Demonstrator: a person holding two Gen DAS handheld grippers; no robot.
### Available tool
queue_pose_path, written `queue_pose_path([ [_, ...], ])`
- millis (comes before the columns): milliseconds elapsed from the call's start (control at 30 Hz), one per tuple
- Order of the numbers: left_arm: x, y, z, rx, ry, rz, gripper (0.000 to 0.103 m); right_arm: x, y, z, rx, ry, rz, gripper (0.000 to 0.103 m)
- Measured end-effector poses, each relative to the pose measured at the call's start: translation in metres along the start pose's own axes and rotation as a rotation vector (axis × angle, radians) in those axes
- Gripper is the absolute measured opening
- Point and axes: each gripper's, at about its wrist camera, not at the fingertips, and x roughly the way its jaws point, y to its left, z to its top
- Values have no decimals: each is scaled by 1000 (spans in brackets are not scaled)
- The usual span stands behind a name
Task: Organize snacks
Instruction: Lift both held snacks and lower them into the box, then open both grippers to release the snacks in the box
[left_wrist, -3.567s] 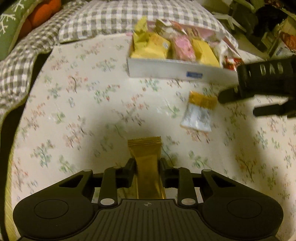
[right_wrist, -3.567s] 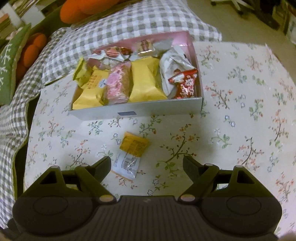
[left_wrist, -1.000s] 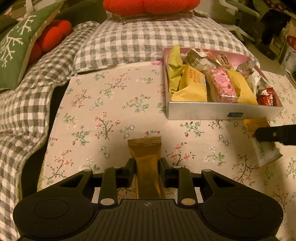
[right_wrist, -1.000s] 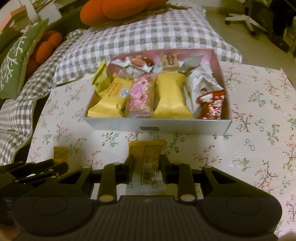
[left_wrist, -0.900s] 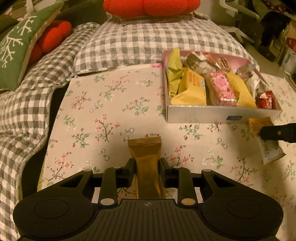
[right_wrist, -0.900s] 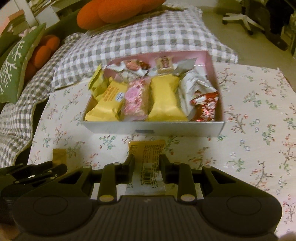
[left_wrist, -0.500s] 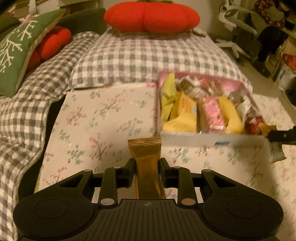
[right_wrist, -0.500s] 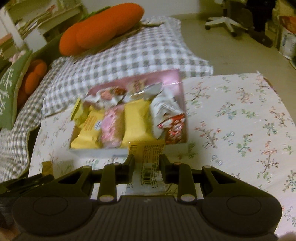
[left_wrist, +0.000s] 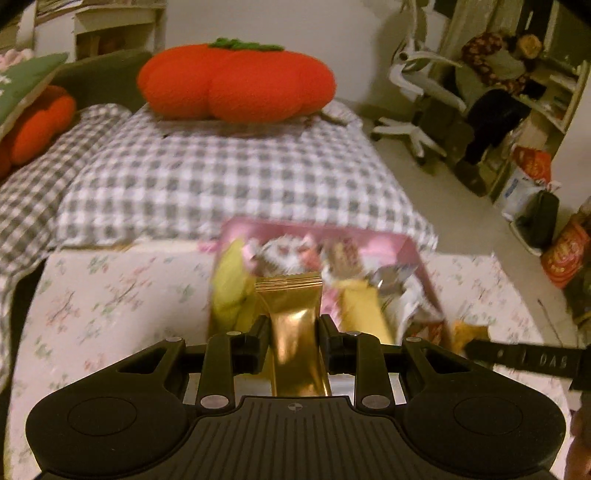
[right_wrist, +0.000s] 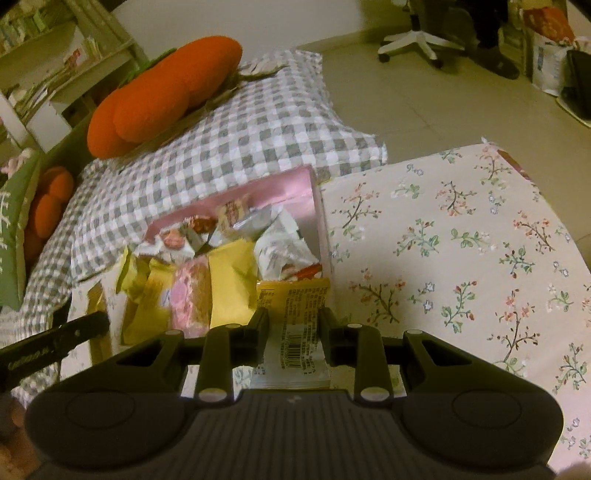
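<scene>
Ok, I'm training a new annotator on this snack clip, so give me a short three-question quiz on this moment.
1. True or false: the left gripper is shut on a gold snack packet.
2. What does the right gripper hold? A) a red candy B) a yellow-and-white barcoded packet C) nothing
3. Fill in: the pink snack box rests on the ______ cloth.

Key: 1 true; 2 B; 3 floral. Both packets are clamped between closed jaws and sit in front of the box, which is full of wrapped snacks.
</scene>
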Motion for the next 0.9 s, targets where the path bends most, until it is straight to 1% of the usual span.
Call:
queue_pose_path([
  [133,17,-6,11,45,-14,-5,26,2,1,5,-4,-23,17,26],
  [267,35,-7,13,78,-8,-4,26,10,5,9,-30,-30,27,26],
  [400,46,-6,11,106,-7,-12,23,18,12,13,-58,-36,35,26],
  [533,56,-4,11,125,-5,13,23,24,23,16,-98,-40,42,26],
  [700,56,5,11,109,-17,22,23,33,37,17,-149,-38,42,26],
  [900,46,13,11,108,-32,35,23,43,48,18,-182,-52,40,27],
])
